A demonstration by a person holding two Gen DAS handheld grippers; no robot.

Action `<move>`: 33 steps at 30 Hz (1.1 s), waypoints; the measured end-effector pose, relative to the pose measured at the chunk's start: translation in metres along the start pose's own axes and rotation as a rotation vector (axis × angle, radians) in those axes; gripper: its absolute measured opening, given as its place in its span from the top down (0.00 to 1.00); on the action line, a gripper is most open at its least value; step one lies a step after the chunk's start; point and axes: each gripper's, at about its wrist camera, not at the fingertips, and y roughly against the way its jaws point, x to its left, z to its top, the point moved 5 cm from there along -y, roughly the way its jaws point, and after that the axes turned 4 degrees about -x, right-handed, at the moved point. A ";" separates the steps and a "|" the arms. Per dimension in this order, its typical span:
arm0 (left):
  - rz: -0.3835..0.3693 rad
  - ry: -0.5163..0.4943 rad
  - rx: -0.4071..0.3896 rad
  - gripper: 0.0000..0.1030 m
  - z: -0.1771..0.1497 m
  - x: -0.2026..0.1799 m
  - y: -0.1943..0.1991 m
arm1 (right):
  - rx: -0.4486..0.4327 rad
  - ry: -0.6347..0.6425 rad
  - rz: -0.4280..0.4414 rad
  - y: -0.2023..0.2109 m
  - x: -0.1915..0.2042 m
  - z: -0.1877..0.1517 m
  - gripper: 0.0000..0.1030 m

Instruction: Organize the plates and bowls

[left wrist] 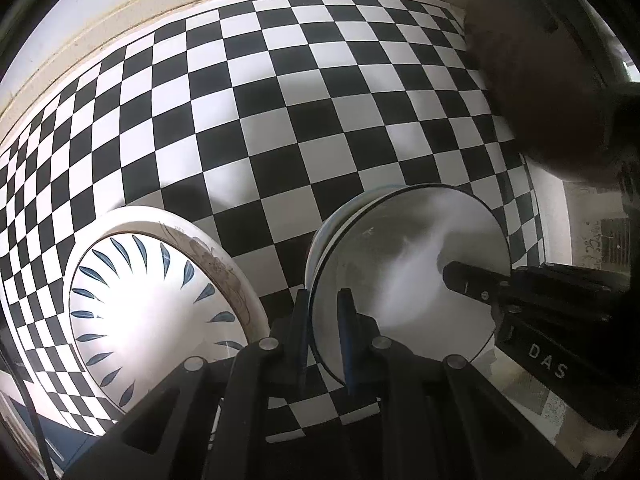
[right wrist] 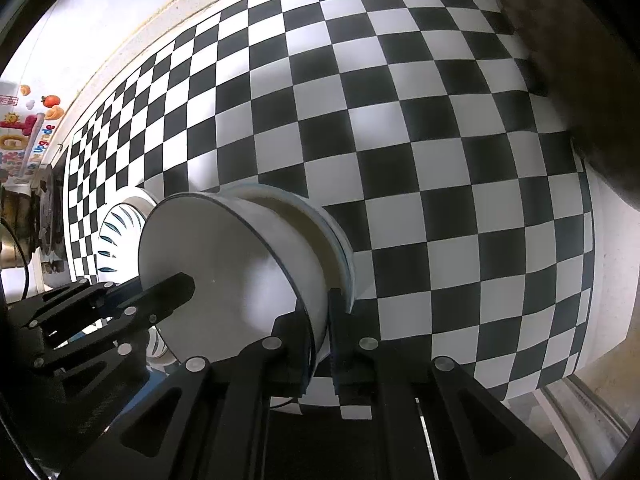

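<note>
A white bowl with a thin dark rim is gripped from two sides over the checkered table. My left gripper is shut on its near rim, one finger inside and one outside. My right gripper is shut on the opposite rim in the same way. Each gripper also shows in the other's view, the right gripper and the left gripper. The held bowl sits nested in a second white bowl with a blue rim. To the left, a bowl with blue leaf marks rests on a floral plate.
A black-and-white checkered cloth covers the table. A pale wall ledge runs along its far side. A dark blurred shape hangs at the upper right. Colourful stickers mark the left wall. Floor shows past the right edge.
</note>
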 end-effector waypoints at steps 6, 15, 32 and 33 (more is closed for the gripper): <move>0.005 0.011 -0.005 0.88 0.003 0.002 -0.004 | -0.007 -0.003 0.002 0.001 -0.001 0.004 0.88; 0.003 0.034 0.017 0.87 0.003 0.008 -0.009 | -0.007 0.000 0.012 0.005 -0.002 0.005 0.85; 0.002 0.060 -0.008 0.77 0.000 0.012 -0.006 | -0.018 -0.011 0.022 0.014 -0.004 -0.002 0.81; 0.000 0.061 -0.012 0.77 0.000 0.013 -0.006 | -0.019 -0.015 0.023 0.015 -0.004 -0.002 0.81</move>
